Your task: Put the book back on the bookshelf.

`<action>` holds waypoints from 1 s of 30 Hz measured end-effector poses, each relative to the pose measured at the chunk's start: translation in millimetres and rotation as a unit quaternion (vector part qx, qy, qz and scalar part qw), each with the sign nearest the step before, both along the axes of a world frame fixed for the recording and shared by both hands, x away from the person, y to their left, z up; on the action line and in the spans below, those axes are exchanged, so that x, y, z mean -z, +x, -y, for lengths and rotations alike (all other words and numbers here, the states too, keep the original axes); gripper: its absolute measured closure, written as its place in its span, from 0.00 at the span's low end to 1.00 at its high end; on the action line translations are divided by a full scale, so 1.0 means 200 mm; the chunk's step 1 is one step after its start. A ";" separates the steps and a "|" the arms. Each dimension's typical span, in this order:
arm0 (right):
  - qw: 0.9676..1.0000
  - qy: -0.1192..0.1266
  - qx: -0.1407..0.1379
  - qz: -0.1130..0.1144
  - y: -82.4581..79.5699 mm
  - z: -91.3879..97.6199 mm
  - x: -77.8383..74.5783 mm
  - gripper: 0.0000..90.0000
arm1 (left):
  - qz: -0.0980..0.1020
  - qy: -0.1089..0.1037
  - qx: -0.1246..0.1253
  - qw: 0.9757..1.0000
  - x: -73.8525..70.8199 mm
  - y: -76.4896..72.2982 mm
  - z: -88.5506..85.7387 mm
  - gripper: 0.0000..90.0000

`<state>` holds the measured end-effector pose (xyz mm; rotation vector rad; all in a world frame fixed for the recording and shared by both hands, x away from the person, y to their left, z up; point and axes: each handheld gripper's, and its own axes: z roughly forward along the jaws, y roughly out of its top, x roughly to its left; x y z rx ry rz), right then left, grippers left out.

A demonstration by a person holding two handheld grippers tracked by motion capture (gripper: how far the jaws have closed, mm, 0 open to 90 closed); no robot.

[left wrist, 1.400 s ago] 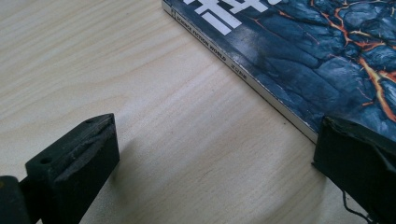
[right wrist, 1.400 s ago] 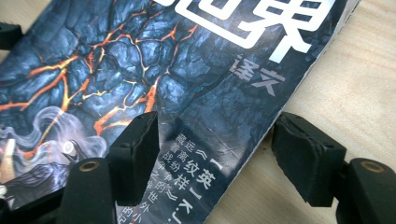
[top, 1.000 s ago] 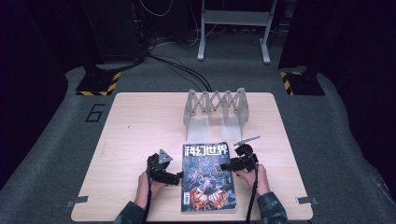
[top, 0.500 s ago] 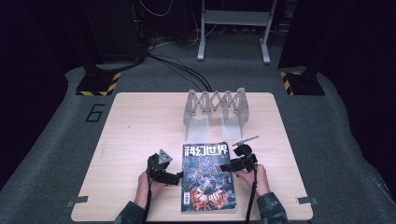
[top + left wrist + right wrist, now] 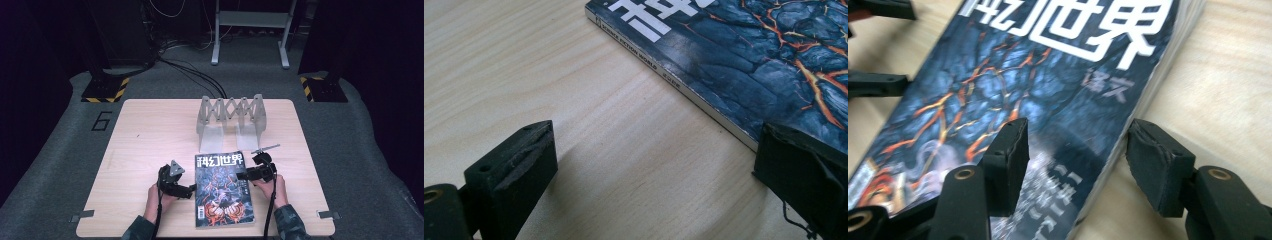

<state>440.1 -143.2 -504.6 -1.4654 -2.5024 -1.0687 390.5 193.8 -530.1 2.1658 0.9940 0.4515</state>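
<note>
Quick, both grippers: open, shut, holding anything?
Left gripper: open beside the magazine's spine, holding nothing.
Right gripper: open, jaws just closing astride the magazine's edge, not gripping.

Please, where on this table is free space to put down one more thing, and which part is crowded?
The table is bare along its left side, from the far edge down to the left gripper, and on the right beside the folding rack. It is crowded at the near middle: the magazine lies there with the right gripper at its right edge.

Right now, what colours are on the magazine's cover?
Dark blue-black rock with orange lava cracks and white lettering on the magazine; clearest in the right gripper view.
</note>
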 end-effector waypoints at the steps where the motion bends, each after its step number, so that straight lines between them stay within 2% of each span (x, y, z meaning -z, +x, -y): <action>1: 1.000 -0.006 0.003 0.010 0.01 -0.01 0.00 0.47 | -0.002 -0.003 -0.001 1.000 0.00 0.00 0.00 0.04; 6: 1.000 -0.002 0.005 0.009 0.03 -0.01 0.00 0.44 | 0.000 -0.001 0.001 1.000 0.00 0.00 0.00 0.04; 7: 1.000 0.014 0.009 0.000 0.03 0.00 0.01 0.45 | -0.001 -0.002 0.001 1.000 0.00 0.00 0.00 0.04; 8: 0.999 0.045 0.011 -0.012 0.05 0.03 0.02 0.48 | 0.000 -0.001 0.001 1.000 0.00 0.00 0.00 0.04; 9: 0.999 0.045 0.011 -0.012 0.05 0.03 0.02 0.48 | 0.000 -0.001 0.001 1.000 0.00 0.00 0.00 0.04; 10: 0.998 0.059 0.011 -0.012 0.04 0.05 0.01 0.48 | -0.001 -0.002 0.001 1.000 0.00 0.00 0.00 0.04; 13: 0.993 0.120 0.003 -0.009 0.03 0.09 -0.01 0.53 | -0.004 -0.005 0.000 1.000 0.00 0.00 0.00 0.04; 14: 0.993 0.122 -0.001 -0.005 0.04 0.09 -0.02 0.53 | -0.004 -0.004 0.001 1.000 0.00 0.00 0.00 0.04; 15: 0.995 0.100 -0.004 -0.008 0.04 0.07 -0.03 0.52 | 0.000 -0.001 0.002 1.000 0.00 0.00 0.00 0.04; 16: 0.995 0.100 -0.004 -0.008 0.04 0.07 -0.03 0.52 | -0.003 -0.006 0.000 1.000 0.00 0.00 0.00 0.04; 17: 0.997 0.080 -0.001 -0.009 0.06 0.05 -0.03 0.51 | -0.005 -0.006 0.002 1.000 0.00 0.00 0.00 0.04; 18: 0.997 0.080 -0.001 -0.009 0.06 0.05 -0.03 0.51 | 0.000 0.001 0.005 1.000 0.00 0.00 0.00 0.04; 19: 0.997 0.082 -0.001 -0.005 0.07 0.05 -0.02 0.51 | -0.003 -0.006 0.004 1.000 0.00 0.00 0.00 0.04; 20: 0.996 0.089 0.007 -0.009 0.08 0.06 -0.02 0.51 | 0.002 -0.004 0.004 1.000 0.00 0.00 0.00 0.04; 21: 0.995 0.096 0.006 -0.004 0.09 0.06 -0.01 0.52 | 0.000 -0.006 0.003 1.000 0.00 0.00 0.00 0.04; 24: 0.993 0.117 0.005 -0.011 0.12 0.06 0.01 0.52 | -0.002 -0.009 0.004 1.000 0.00 0.00 0.00 0.05; 27: 0.992 0.122 0.001 -0.015 0.15 0.04 0.02 0.52 | -0.002 -0.010 0.003 1.000 0.00 0.00 0.00 0.05; 30: 0.995 0.103 -0.008 -0.004 0.19 -0.03 0.01 0.52 | -0.002 -0.009 0.004 1.000 0.00 0.00 0.00 0.05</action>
